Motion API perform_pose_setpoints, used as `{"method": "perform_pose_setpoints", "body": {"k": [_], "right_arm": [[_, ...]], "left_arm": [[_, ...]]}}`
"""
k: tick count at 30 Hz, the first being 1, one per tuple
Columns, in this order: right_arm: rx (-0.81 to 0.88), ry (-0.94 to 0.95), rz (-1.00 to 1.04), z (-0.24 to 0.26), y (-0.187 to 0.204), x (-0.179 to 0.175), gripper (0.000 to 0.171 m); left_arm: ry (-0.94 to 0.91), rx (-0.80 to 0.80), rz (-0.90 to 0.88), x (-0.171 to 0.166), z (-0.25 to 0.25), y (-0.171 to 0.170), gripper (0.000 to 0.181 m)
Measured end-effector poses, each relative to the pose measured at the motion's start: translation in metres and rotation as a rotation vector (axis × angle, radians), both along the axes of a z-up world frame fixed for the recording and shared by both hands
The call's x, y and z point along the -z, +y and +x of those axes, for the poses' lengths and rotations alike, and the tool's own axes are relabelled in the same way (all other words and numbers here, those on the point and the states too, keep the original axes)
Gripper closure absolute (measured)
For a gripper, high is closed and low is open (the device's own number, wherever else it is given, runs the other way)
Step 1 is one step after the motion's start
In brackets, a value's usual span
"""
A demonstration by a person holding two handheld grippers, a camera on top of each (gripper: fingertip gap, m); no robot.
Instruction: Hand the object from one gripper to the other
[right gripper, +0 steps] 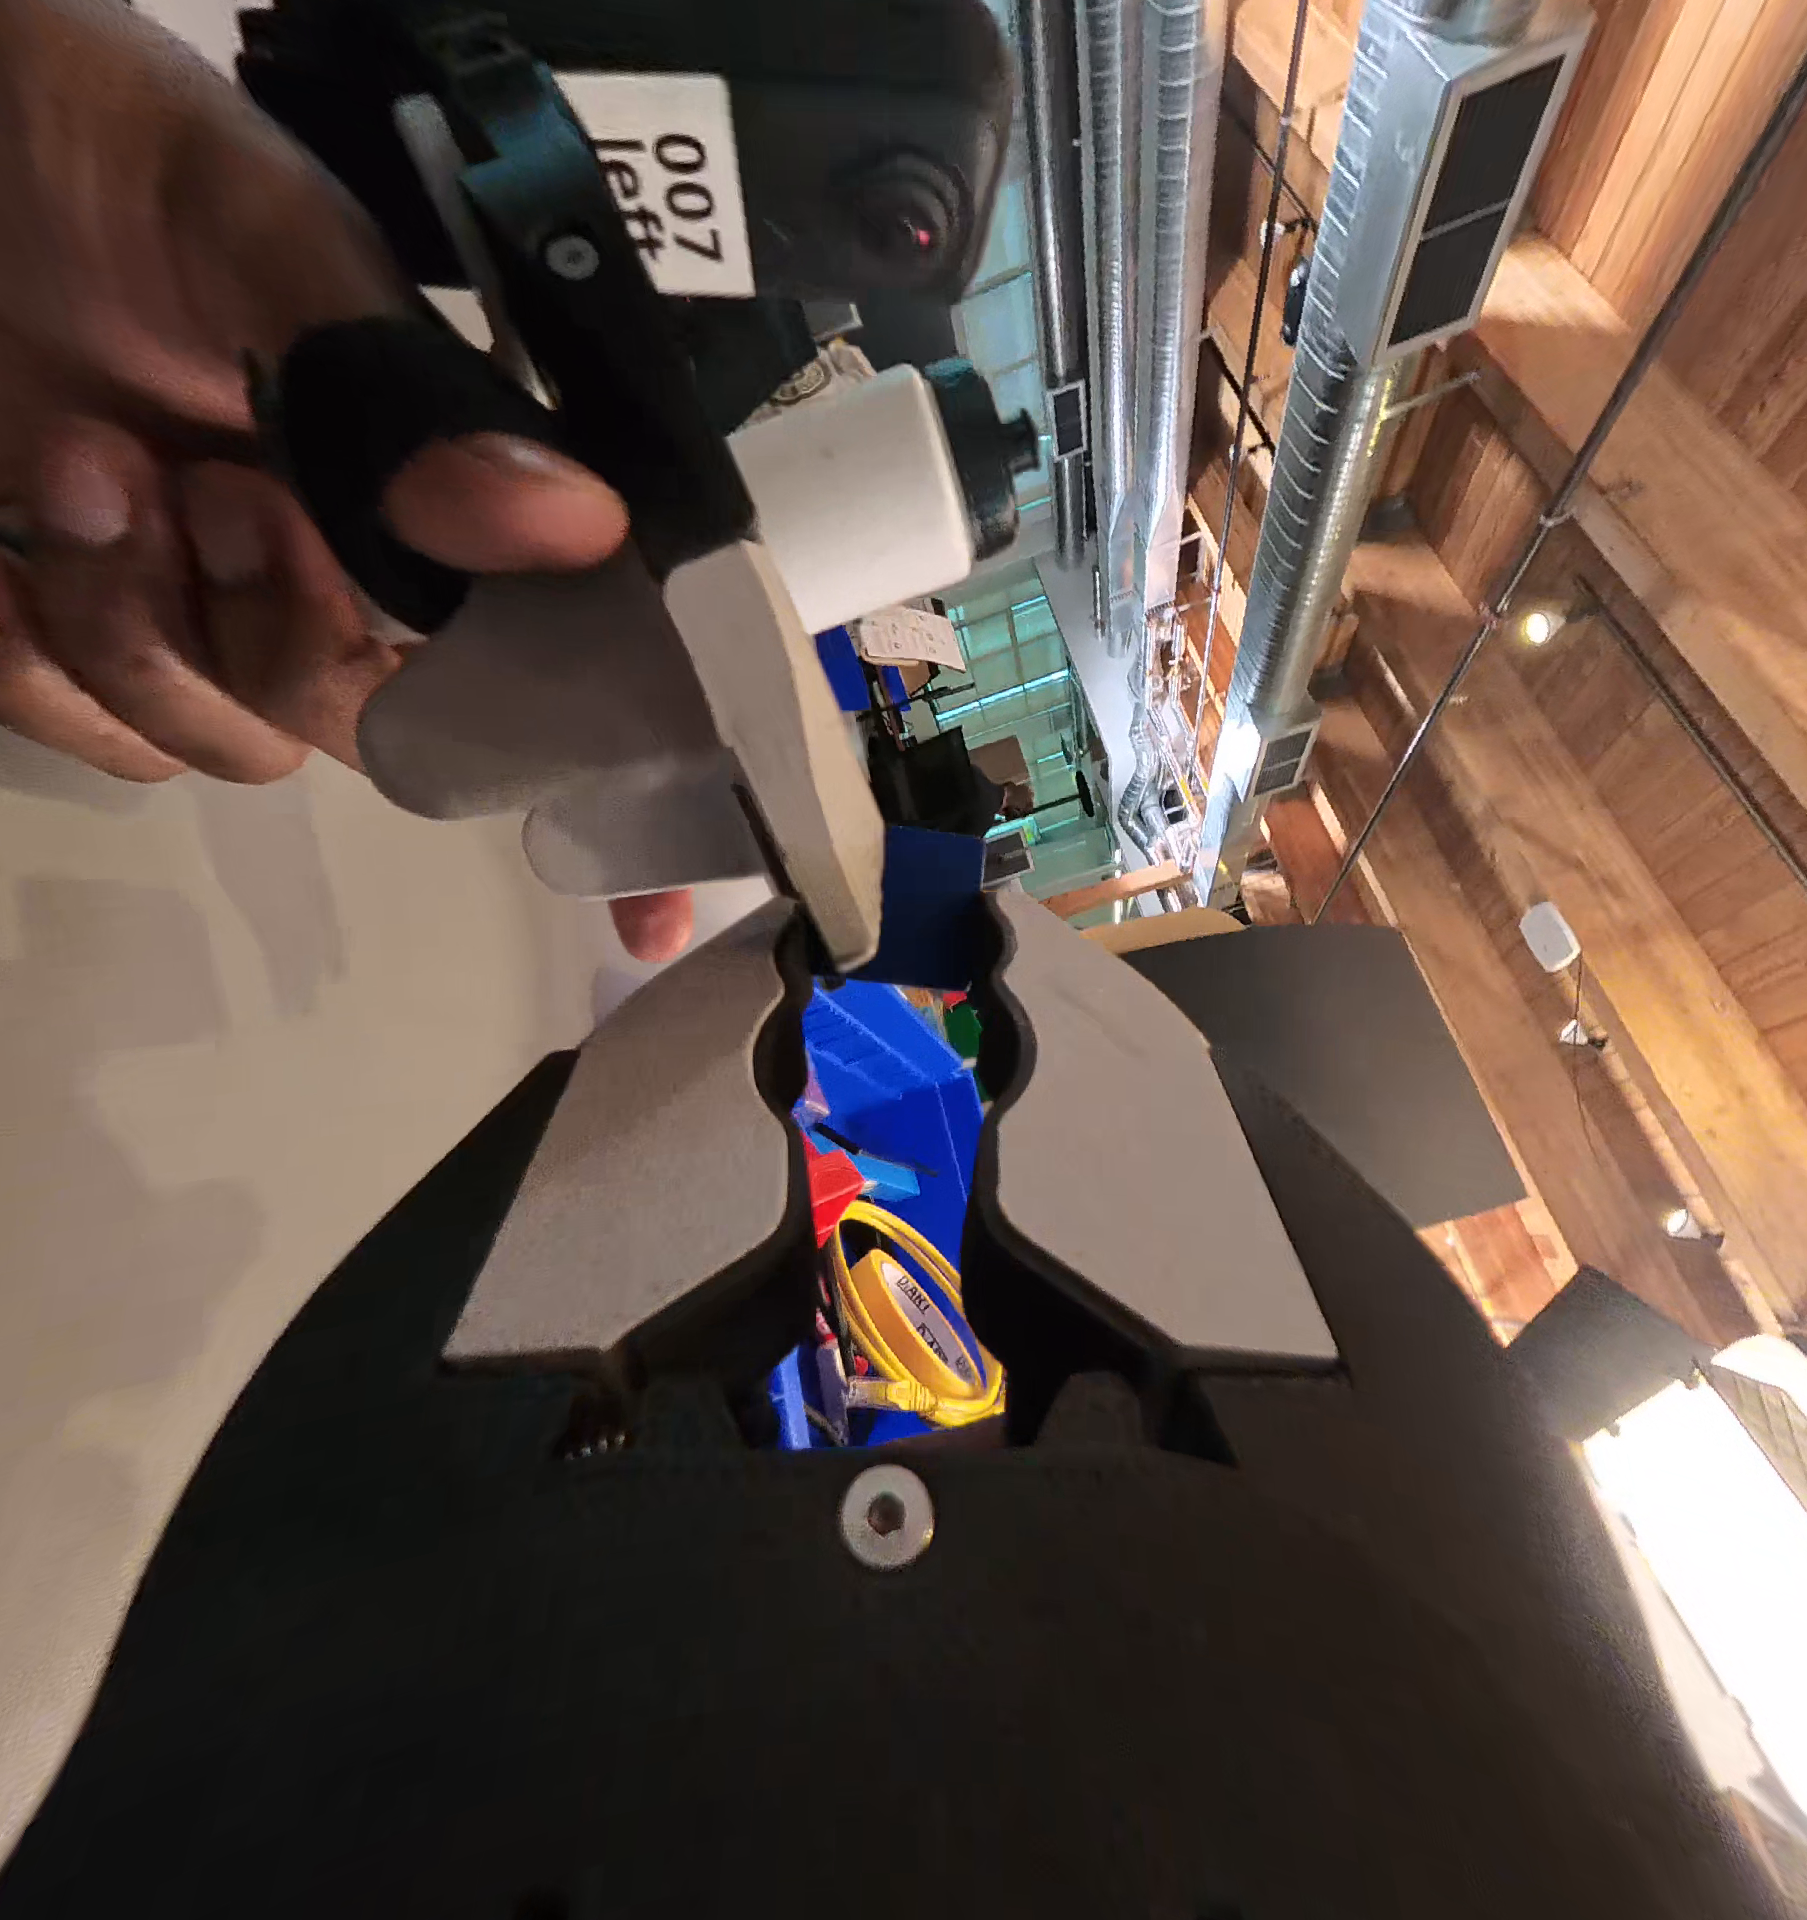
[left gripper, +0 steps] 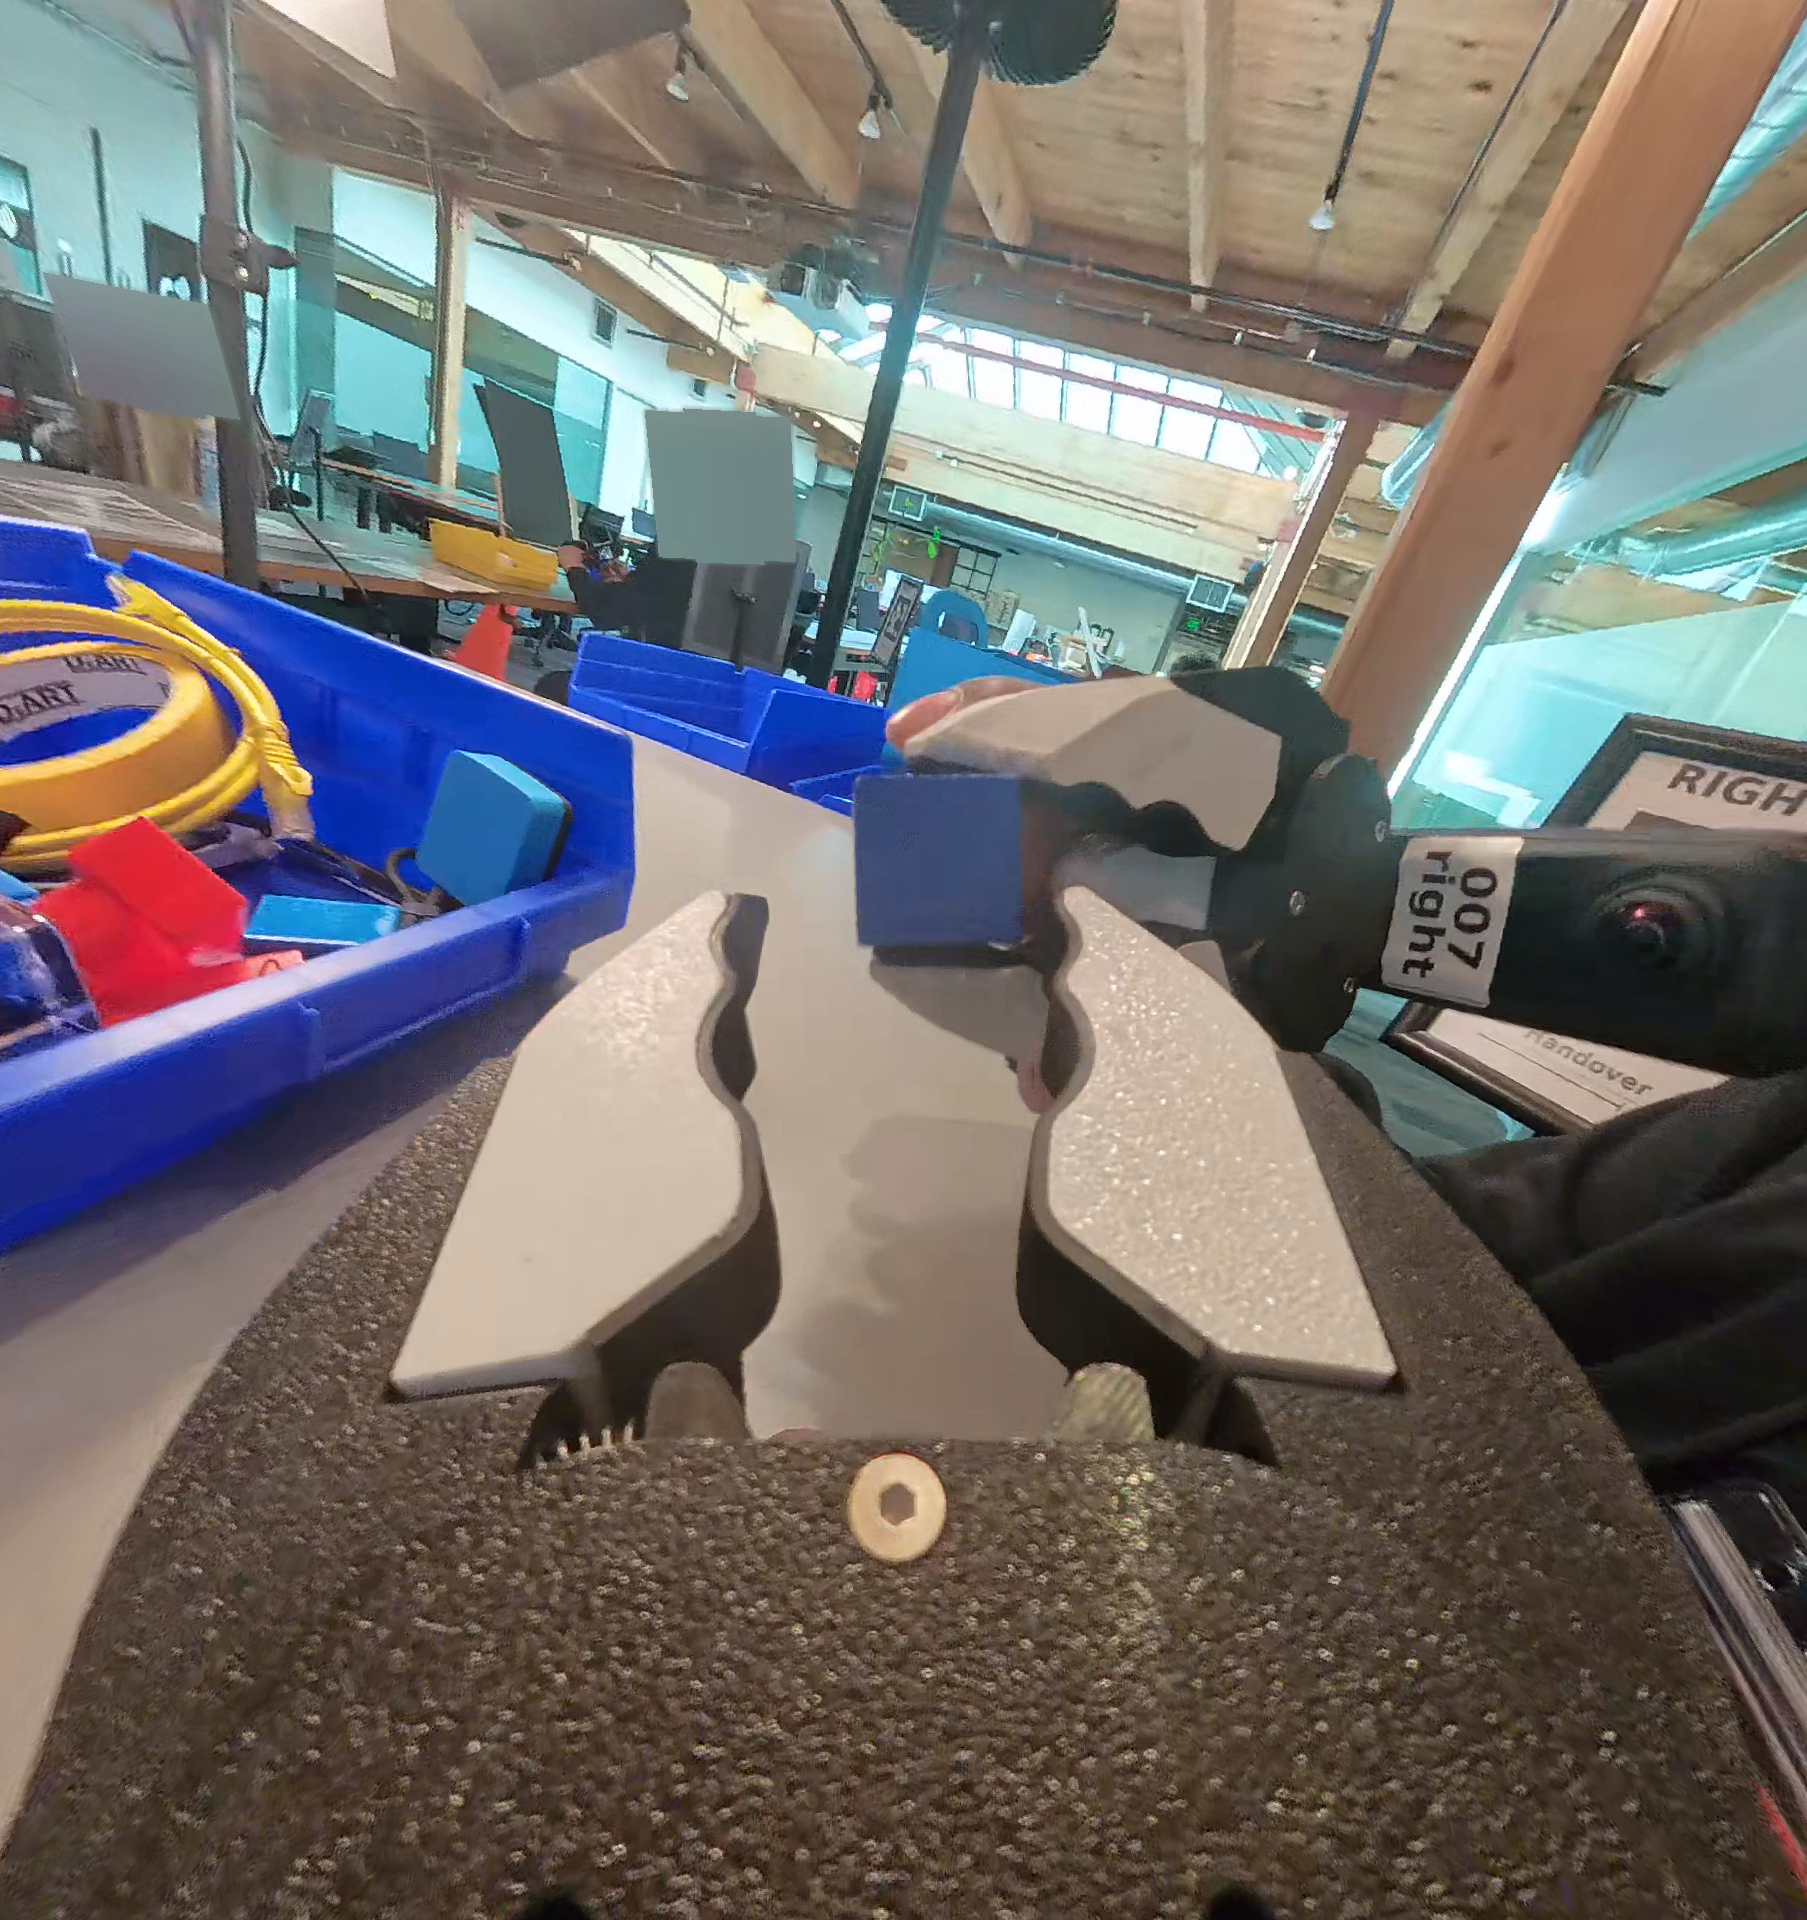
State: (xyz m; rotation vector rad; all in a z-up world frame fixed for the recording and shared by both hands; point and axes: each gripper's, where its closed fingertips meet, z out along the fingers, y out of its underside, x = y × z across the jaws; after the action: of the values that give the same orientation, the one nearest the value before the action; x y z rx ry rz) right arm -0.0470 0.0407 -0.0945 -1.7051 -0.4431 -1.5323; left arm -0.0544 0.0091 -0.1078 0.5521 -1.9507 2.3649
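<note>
Between the fingertips of the left gripper (left gripper: 904, 920), seen from its own wrist view, a wide gap stands open and holds nothing; only the pale table (left gripper: 670, 831) shows through it. Just past those tips, and slightly toward the right-hand finger, sits the blue cube (left gripper: 935, 860), so the coming move likely turns on that small sideways offset: the cube lies ahead of the open jaws and a little to one side, not yet between them.

Around the cube the right gripper (left gripper: 966, 857) comes in from the right, its long axis running roughly crosswise to the left gripper's. One grey finger presses on the cube's top and the other on its underside, so it is clamped firmly there. From the right wrist view the same cube (right gripper: 930, 914) sits at that gripper's fingertips, with a left-gripper finger (right gripper: 805, 790) reaching right beside it, though whether they touch is unclear.

Farther left, a blue bin (left gripper: 525, 966) holds yellow tape, a yellow cable and coloured blocks, well apart from the exchange.
</note>
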Motion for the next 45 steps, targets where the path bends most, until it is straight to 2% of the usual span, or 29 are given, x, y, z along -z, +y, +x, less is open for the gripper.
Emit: {"method": "perform_pose_setpoints", "body": {"k": [2, 3, 7, 10, 13, 15, 17, 19, 22, 25, 27, 30, 33, 36, 38, 40, 43, 45], "right_arm": [[-0.009, -0.021, -0.025, -0.003, 0.004, 0.005, 0.142], [-0.013, -0.025, -0.032, -0.003, 0.005, 0.007, 0.142], [-0.036, 0.04, 0.025, -0.006, 0.007, 0.004, 0.143], [-0.037, 0.225, 0.119, -0.003, 0.0, 0.004, 0.141], [-0.077, 0.504, 0.278, -0.002, -0.014, 0.003, 0.141], [-0.134, 0.683, 0.378, -0.005, -0.023, 0.001, 0.14], [-0.227, 0.842, 0.473, -0.012, -0.024, -0.004, 0.135], [-0.323, 0.958, 0.54, -0.02, -0.019, -0.008, 0.13], [-0.341, 1.059, 0.559, -0.021, -0.014, -0.002, 0.118], [-0.345, 1.086, 0.594, -0.02, -0.013, 0.001, 0.121], [-0.329, 1.045, 0.621, -0.019, -0.016, 0.0, 0.142], [-0.212, 0.872, 0.604, -0.009, -0.022, 0.001, 0.143], [-0.005, 0.616, 0.61, 0.012, -0.037, -0.002, 0.143], [0.202, 0.332, 0.544, 0.023, -0.056, -0.002, 0.143], [0.271, 0.143, 0.432, 0.02, -0.057, -0.001, 0.143], [0.279, 0.013, 0.35, 0.013, -0.051, -0.001, 0.143], [0.203, -0.07, 0.312, -0.003, -0.04, -0.003, 0.144], [0.143, -0.084, 0.327, -0.011, -0.036, -0.006, 0.143]], "left_arm": [[0.023, 0.013, -0.007, 0.002, -0.005, -0.001, 0.134], [0.015, 0.014, -0.02, 0.0, -0.007, -0.001, 0.148], [-0.079, -0.088, -0.001, -0.002, -0.009, 0.006, 0.151], [-0.278, -0.28, 0.079, -0.008, -0.005, 0.016, 0.151], [-0.56, -0.485, 0.161, -0.018, -0.004, 0.026, 0.151], [-0.714, -0.577, 0.203, -0.021, -0.006, 0.027, 0.151], [-0.778, -0.658, 0.252, -0.02, -0.002, 0.025, 0.151], [-0.818, -0.684, 0.297, -0.017, 0.0, 0.018, 0.151], [-0.903, -0.699, 0.344, -0.017, 0.001, 0.007, 0.151], [-0.987, -0.676, 0.39, -0.015, 0.001, -0.006, 0.151], [-1.018, -0.656, 0.397, -0.013, 0.001, -0.012, 0.152], [-0.941, -0.607, 0.395, -0.005, 0.006, -0.014, 0.15], [-0.77, -0.555, 0.354, 0.0, 0.014, -0.004, 0.141], [-0.58, -0.514, 0.247, -0.004, 0.02, 0.008, 0.142], [-0.427, -0.395, 0.149, -0.005, 0.018, 0.005, 0.141], [-0.26, -0.206, 0.076, -0.003, 0.009, -0.005, 0.135], [-0.034, 0.077, -0.017, -0.001, -0.011, -0.019, 0.128], [0.04, 0.165, -0.056, -0.002, -0.018, -0.022, 0.126]]}}
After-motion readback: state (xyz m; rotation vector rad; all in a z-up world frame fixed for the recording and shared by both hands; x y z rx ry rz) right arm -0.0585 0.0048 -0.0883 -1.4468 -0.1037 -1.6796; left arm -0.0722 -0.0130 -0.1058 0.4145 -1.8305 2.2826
